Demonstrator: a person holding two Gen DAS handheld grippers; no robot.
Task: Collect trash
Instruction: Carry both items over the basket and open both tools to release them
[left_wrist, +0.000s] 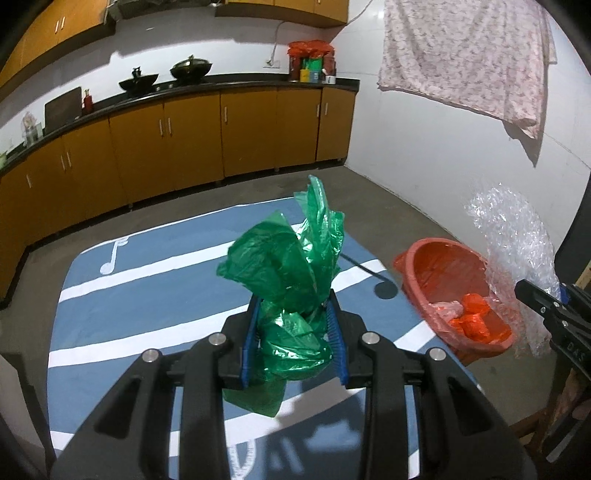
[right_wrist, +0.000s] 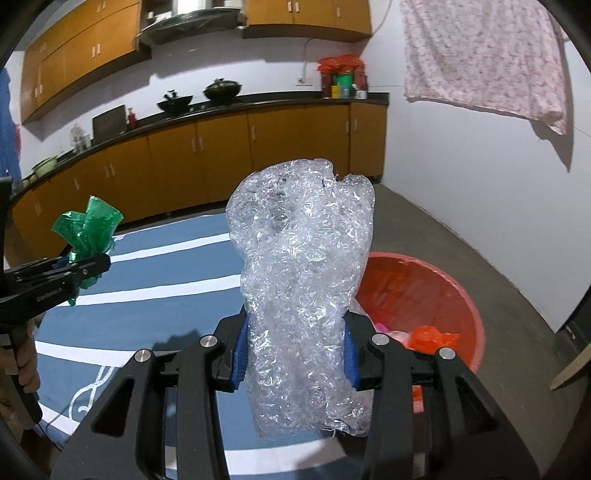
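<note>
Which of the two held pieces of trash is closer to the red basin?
The clear bubble wrap in the right gripper; it hangs beside the red basin. The green bag is over the blue mat.

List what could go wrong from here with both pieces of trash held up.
1. The bubble wrap towers above the right tool and may catch the red basin rim.
2. The green plastic bag in the left tool is over the blue mat, so releasing now would probably miss.

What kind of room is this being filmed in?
Most likely a home kitchen: wooden cabinets run under a dark countertop, two black woks sit on it, and a range hood hangs above.
</note>
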